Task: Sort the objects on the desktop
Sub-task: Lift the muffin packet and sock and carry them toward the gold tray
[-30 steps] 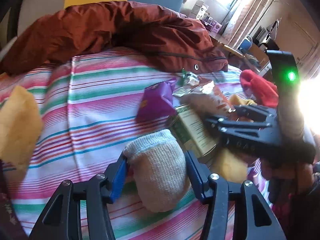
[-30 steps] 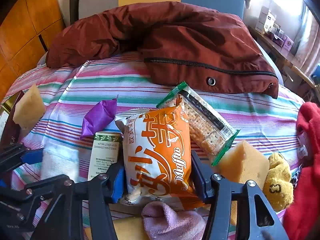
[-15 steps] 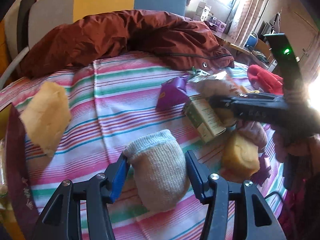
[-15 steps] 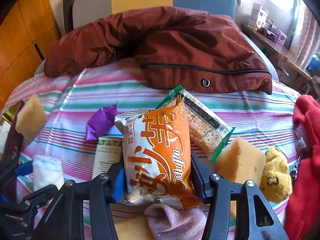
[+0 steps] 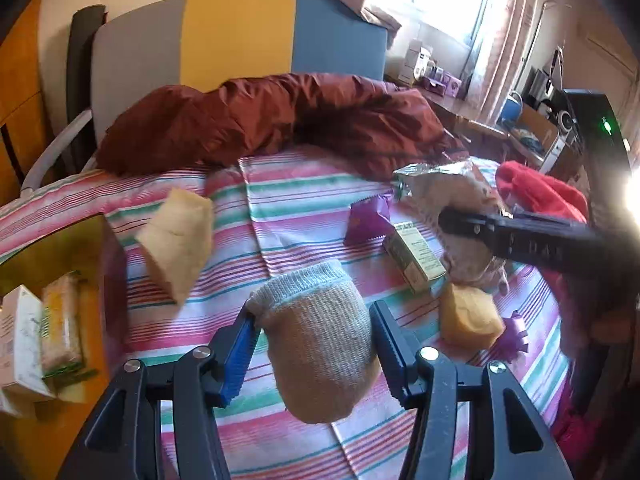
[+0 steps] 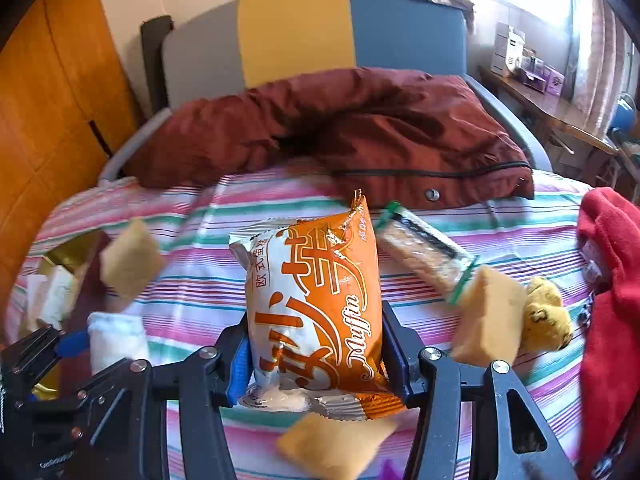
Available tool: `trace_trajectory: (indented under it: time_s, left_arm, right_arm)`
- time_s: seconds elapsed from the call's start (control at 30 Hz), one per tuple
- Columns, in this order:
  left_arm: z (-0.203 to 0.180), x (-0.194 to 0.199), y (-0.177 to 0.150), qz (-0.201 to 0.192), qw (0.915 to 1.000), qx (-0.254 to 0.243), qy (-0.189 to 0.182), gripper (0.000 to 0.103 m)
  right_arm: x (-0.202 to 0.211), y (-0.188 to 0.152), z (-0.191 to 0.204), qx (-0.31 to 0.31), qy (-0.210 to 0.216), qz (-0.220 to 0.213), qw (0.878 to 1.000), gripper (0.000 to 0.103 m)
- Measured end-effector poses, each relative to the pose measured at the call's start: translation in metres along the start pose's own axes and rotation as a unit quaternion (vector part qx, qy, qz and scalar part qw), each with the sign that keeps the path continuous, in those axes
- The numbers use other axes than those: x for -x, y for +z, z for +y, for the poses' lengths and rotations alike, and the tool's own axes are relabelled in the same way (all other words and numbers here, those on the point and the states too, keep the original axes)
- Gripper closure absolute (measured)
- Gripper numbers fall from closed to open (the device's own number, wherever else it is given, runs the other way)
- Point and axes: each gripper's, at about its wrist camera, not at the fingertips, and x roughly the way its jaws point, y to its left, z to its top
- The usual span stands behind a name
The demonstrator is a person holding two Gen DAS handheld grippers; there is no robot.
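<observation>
While the striped sheet (image 5: 304,216) lies spread beneath everything, the left gripper (image 5: 312,344) is clenched on a grey-beige sock (image 5: 320,340), its blue-padded fingers (image 5: 240,352) pressing the sock's two sides so that it hangs clear above the sheet. The right gripper (image 6: 316,348) is clamped on an orange muffin packet (image 6: 316,304), which stands upright between its pads, likewise lifted off the sheet. On the sheet's far edge a rust-red jacket (image 6: 360,128) is heaped against a grey, yellow and blue headboard (image 6: 296,28). Toward the sheet's left side a yellow sponge (image 5: 176,236) sits just beside an open box (image 5: 108,264) that holds a white carton (image 5: 20,336) and a wrapped snack. Near the sheet's middle lie a purple wrapper (image 5: 368,220) and a small green-and-cream box (image 5: 412,256), with another sponge (image 5: 468,316) and a purple bow (image 5: 516,336) nearer the right side. A clear cracker pack (image 6: 424,252) lies on the sheet behind the muffin packet, beside a sponge wedge (image 6: 488,316) and a yellow plush toy (image 6: 548,316). A red cloth (image 6: 612,280) covers the sheet's right edge.
</observation>
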Motion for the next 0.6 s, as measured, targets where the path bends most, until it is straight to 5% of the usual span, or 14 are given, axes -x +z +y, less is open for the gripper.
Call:
trace_trajectory:
  time_s: [0.6]
  left_arm:
    - [0.084, 0.073, -0.035, -0.041, 0.9937, 0.06, 0.085, 0.046]
  right_arm:
    - [0.026, -0.034, 0.115, 0.011, 0.108, -0.013, 0.994, 0.048]
